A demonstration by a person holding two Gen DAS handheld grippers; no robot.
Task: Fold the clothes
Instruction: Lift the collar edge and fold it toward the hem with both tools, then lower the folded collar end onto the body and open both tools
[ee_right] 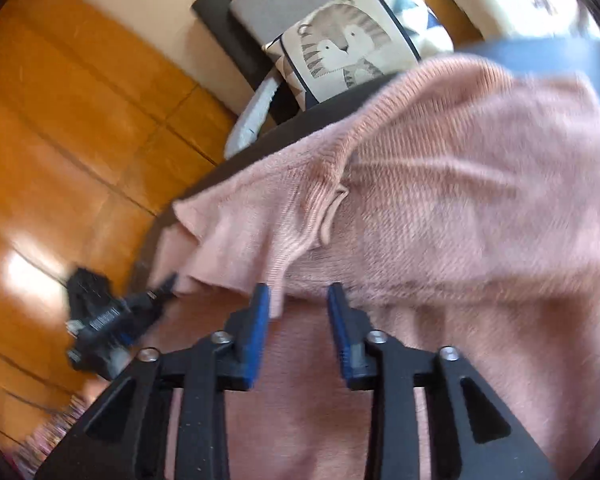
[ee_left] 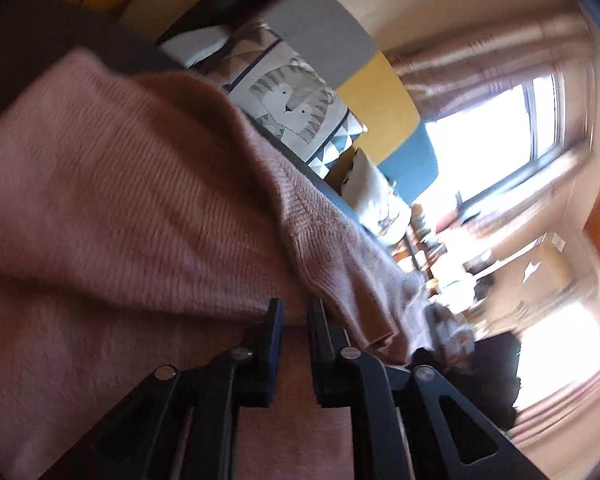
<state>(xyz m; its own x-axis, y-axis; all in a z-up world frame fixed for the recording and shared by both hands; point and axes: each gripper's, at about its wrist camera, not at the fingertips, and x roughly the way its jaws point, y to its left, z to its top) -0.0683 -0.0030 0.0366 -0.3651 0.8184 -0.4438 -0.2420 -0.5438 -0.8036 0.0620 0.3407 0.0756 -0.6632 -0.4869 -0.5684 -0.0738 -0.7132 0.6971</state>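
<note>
**Both grippers parted over a pink knit sweater on a dark sofa**

Nearest in the left wrist view, the left gripper (ee_left: pixel 294 312) shows a narrow gap between its 2 dark pads, with nothing clamped; the pink sweater (ee_left: pixel 120 184) lies under and ahead of the tips. In the right wrist view, the right gripper (ee_right: pixel 298 300) stands wider apart, its blue pads (ee_right: pixel 260 320) free, a folded ribbed hem just in front of the left pad. Both grippers tilt downward at the knit.

The sweater spreads in folds across a dark sofa seat (ee_right: pixel 260 136). Only the right view shows the left gripper from outside, blurred, at the sweater's edge over the orange wooden floor (ee_right: pixel 60 120). Only the left view shows the bright window (ee_left: pixel 488 140) and curtains (ee_left: pixel 480 60).

Farther back, both views show a tiger-print cushion (ee_right: pixel 340 48) against the grey, yellow and blue backrest (ee_left: pixel 316 28).
</note>
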